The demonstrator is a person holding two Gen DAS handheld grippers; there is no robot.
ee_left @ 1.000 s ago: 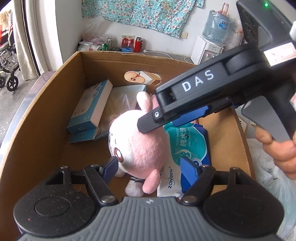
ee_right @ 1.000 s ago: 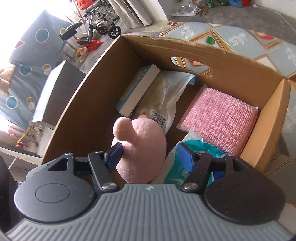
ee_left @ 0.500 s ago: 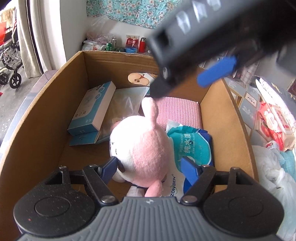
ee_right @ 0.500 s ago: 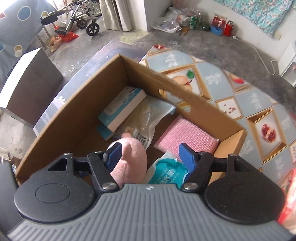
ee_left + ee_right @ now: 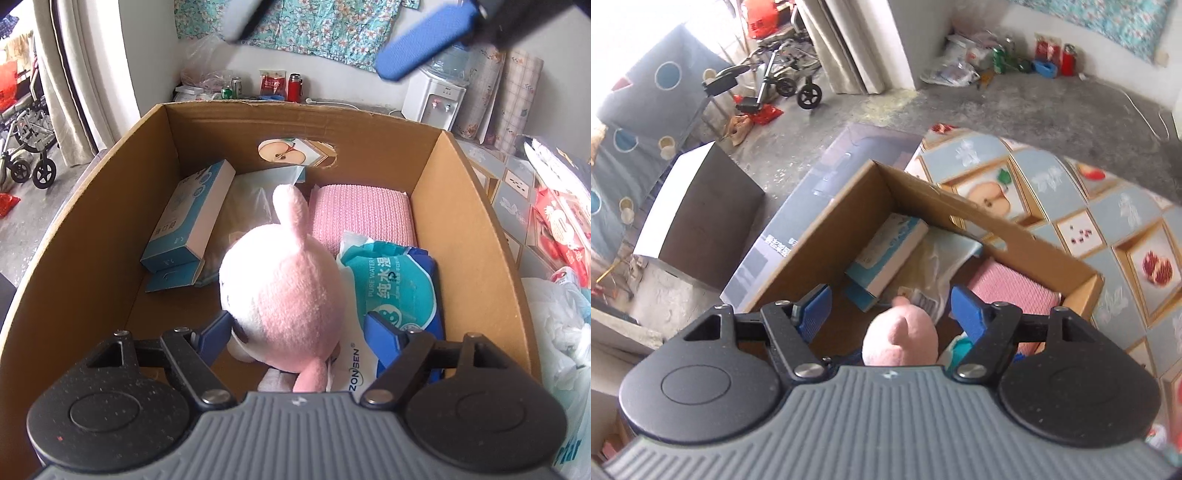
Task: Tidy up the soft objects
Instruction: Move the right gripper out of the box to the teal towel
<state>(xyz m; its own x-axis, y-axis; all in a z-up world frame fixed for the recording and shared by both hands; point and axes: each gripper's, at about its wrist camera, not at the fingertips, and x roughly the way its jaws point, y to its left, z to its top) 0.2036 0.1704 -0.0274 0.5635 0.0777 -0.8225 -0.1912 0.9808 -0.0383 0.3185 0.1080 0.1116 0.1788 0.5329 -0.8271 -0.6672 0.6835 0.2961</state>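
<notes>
We record a rough grey concrete floor and a white plastered wall hung with a teal floral cloth; a folded wheelchair stands by pale curtains. The counter wears a glossy covering printed with fruit panels on grey-blue.

On it sits an open corrugated cardboard box, brown, straight-walled, with an oval hand-hole in its far wall. Inside, largest first: the plush toy, pink and white, fuzzy, round-headed with one upright ear, lies near the box's front, its right side touching the wipes. A pink knitted cloth, ribbed and folded into a block, lies in the far right corner. The wet wipes pack, a glossy teal and blue film, rests just in front of that cloth. A crinkled clear plastic bag lies behind the toy, and a rectangular blue-and-white carton leans along the left wall.

The left tool has its blue pads spread wide on either side of the toy's head, gripping nothing; whether the left pad brushes the plush we cannot tell. The right tool is held high above the box, pads wide apart and empty.
</notes>
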